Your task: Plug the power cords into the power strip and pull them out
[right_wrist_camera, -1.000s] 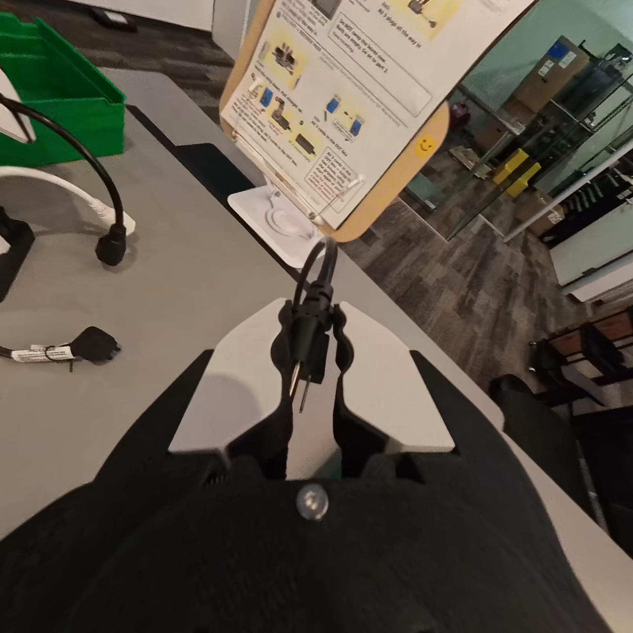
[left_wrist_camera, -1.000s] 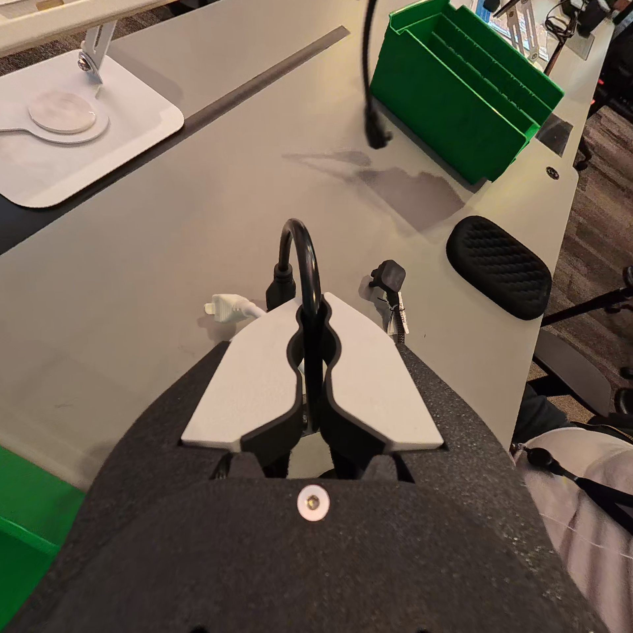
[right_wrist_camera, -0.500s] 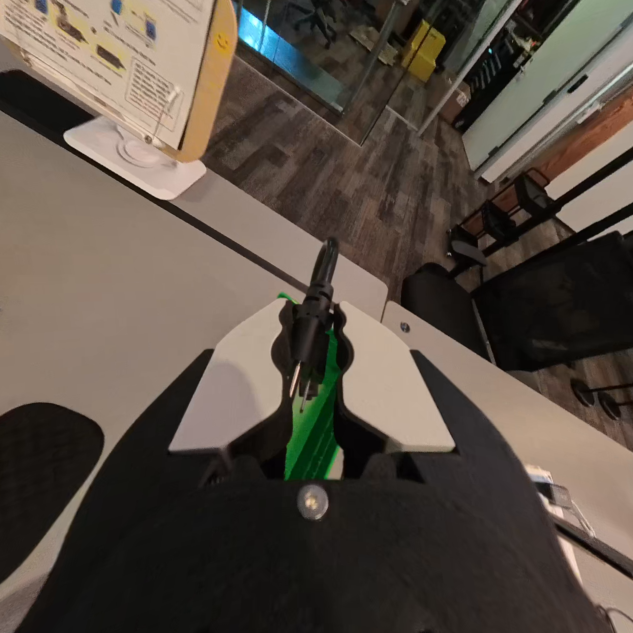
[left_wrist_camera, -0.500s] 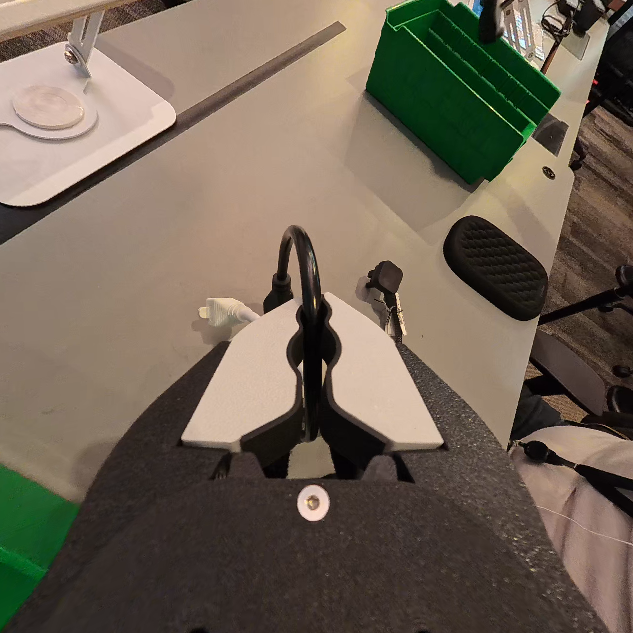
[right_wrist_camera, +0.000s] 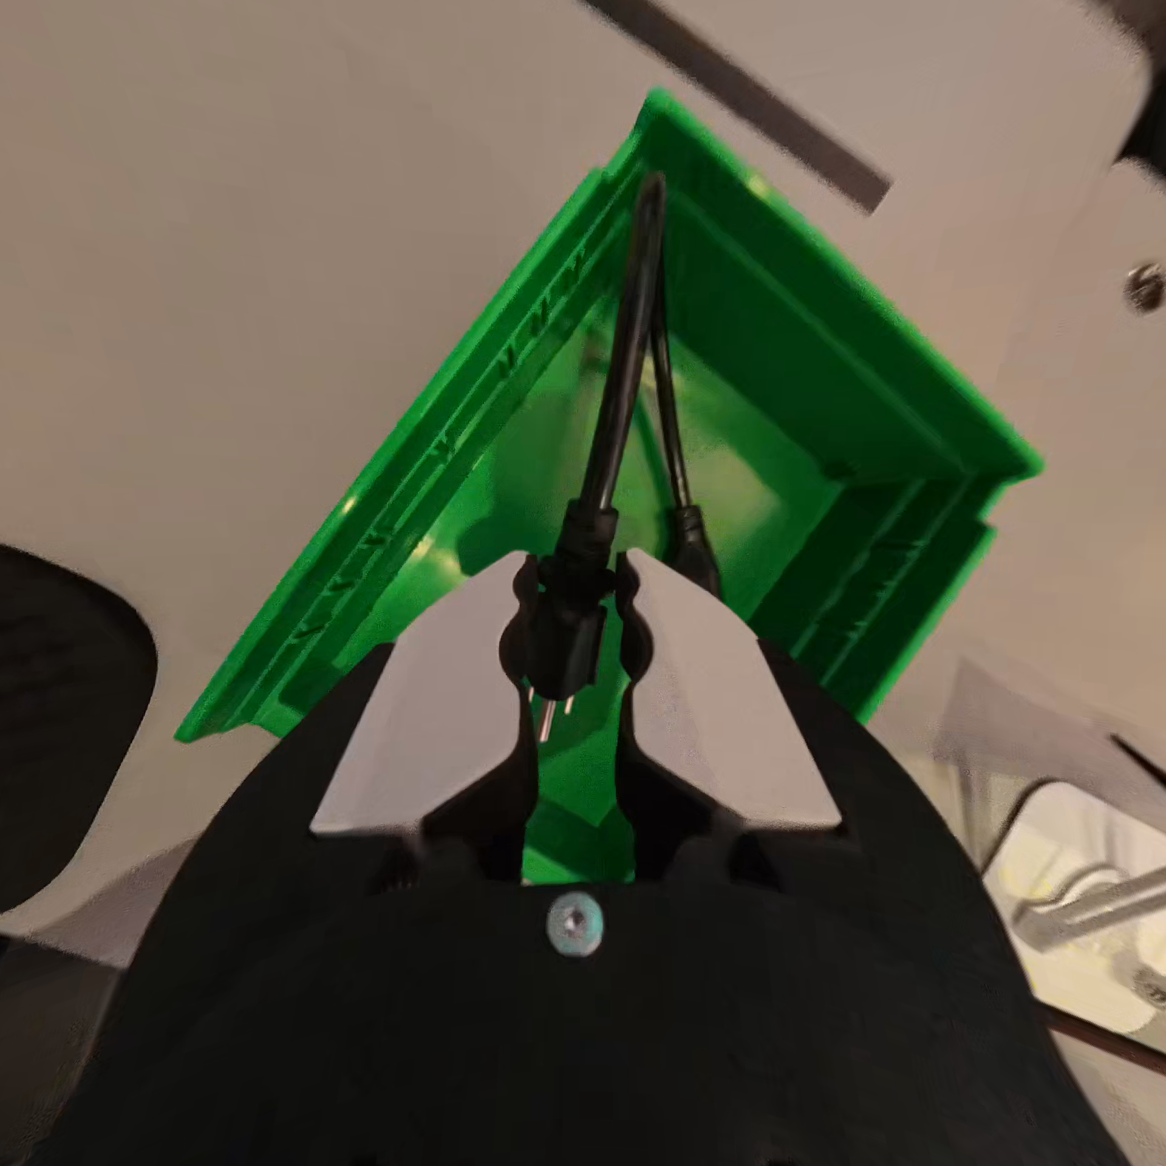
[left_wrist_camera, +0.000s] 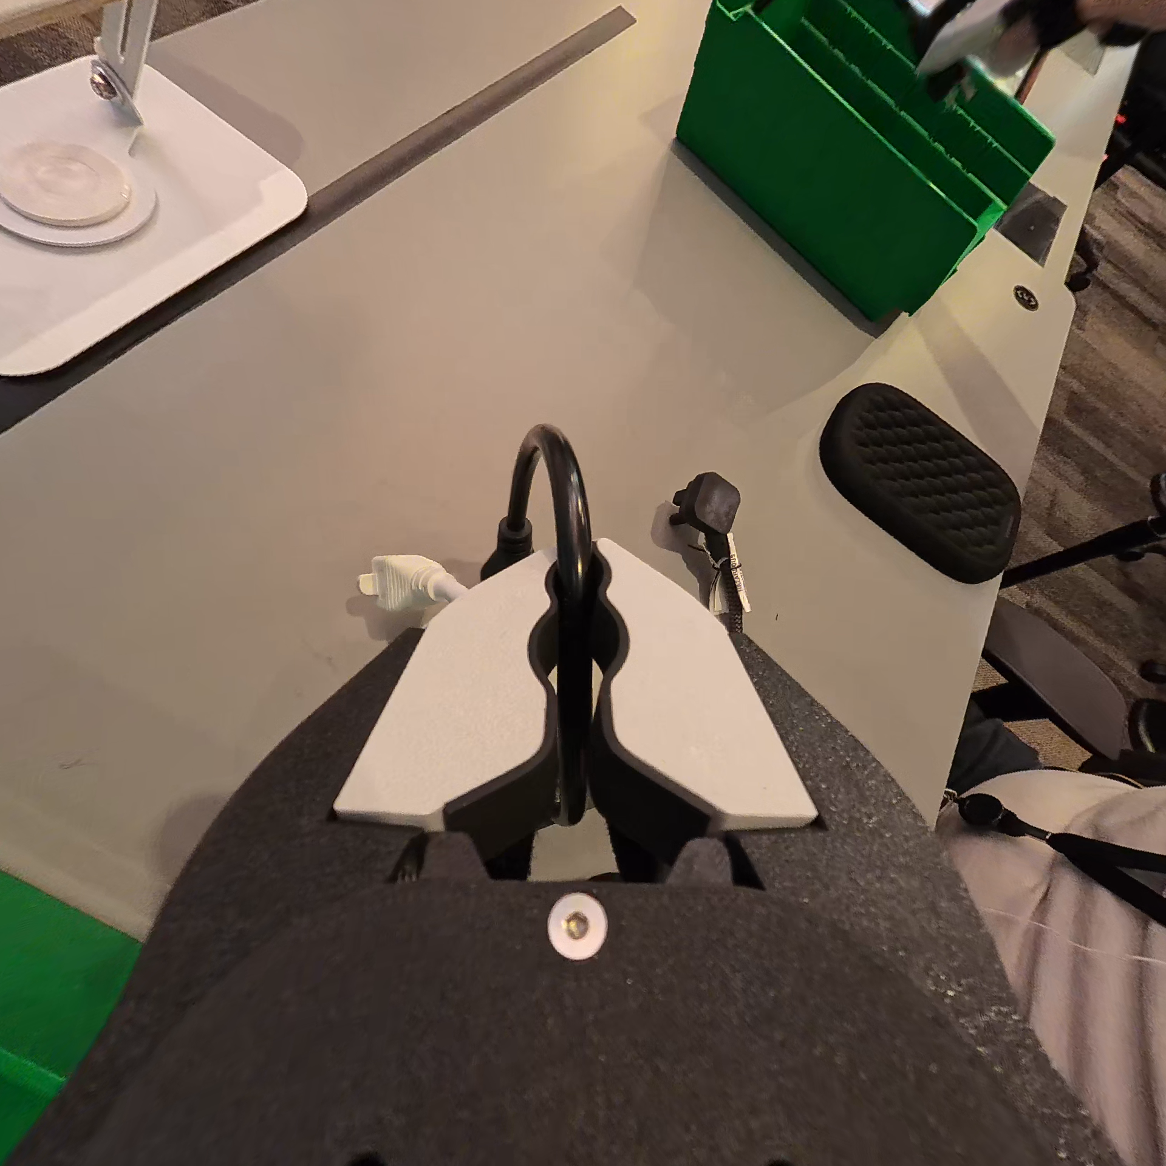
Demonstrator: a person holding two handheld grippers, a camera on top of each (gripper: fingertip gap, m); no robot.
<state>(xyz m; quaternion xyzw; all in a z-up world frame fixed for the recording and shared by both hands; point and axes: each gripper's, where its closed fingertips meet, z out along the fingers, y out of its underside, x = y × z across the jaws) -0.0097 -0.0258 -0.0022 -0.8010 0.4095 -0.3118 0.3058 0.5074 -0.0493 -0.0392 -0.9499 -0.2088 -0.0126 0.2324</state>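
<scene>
My right gripper jaws clamped on black plug over green bin; left gripper jaws pinching stiff black cord above surface (springy; grip rigid plug body, not prongs).

Each tool has a black grainy body, pale grey wedge fingers and one silver screw.
</scene>
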